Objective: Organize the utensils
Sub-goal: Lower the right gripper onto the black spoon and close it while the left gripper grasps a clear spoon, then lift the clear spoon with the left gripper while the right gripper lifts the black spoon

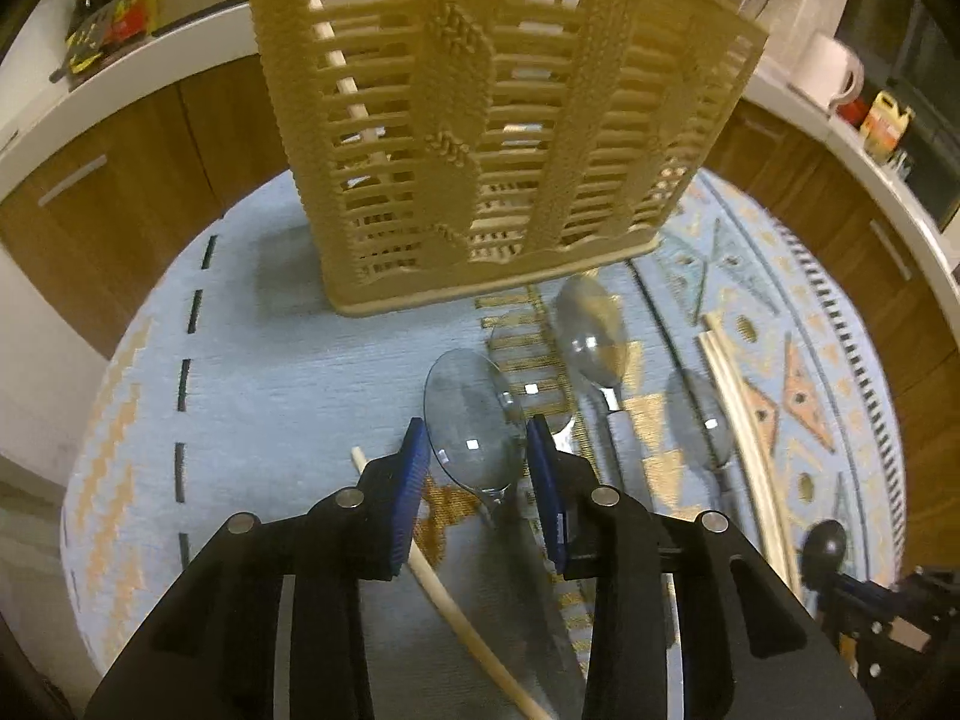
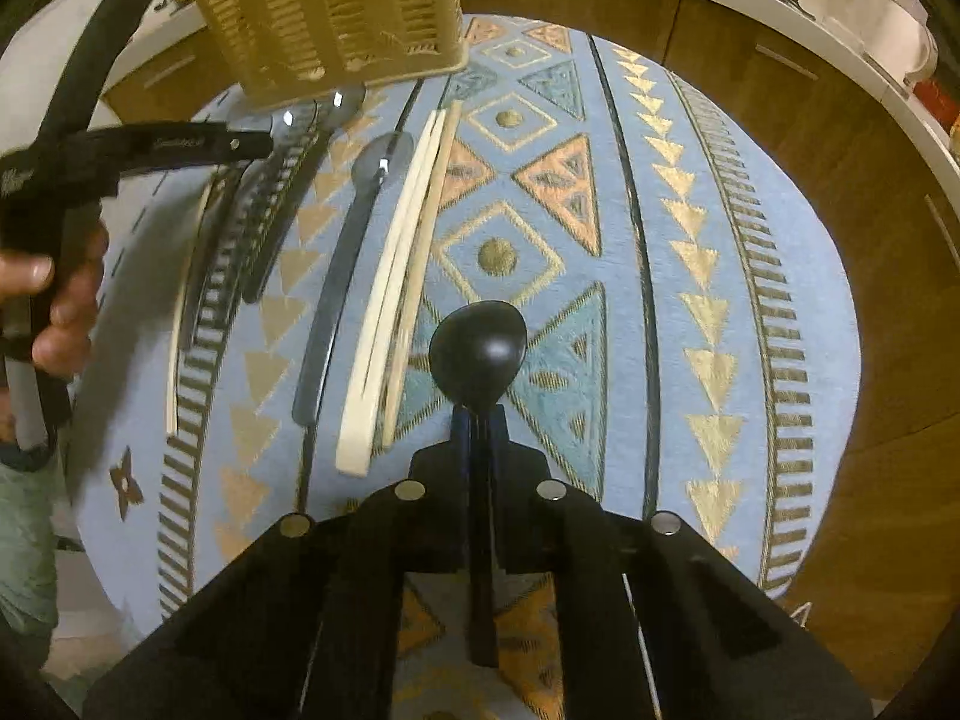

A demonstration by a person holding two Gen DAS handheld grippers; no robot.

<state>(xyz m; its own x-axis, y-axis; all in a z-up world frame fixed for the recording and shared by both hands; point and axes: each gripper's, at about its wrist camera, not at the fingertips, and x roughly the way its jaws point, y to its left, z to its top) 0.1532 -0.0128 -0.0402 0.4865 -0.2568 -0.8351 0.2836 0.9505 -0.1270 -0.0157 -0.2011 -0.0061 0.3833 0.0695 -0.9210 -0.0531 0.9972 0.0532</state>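
Left wrist view: left gripper (image 1: 480, 450), jaws narrow, straddling bowl of clear plastic spoon (image 1: 471, 426); whether pads press it, cannot tell. Spoon lies on blue patterned rug (image 1: 270, 372), just in front of tan slotted utensil basket (image 1: 480, 138). Metal spoon (image 1: 591, 333) right of it, near basket base. Wooden chopstick (image 1: 456, 612) under jaws.

Right wrist view: right gripper (image 2: 478, 420), jaws clamped on black spoon (image 2: 478, 354) handle, bowl forward, well short of basket (image 2: 330, 12). Pale chopsticks (image 2: 390, 276) just left of spoon. Person's hand (image 2: 54, 306) far left.
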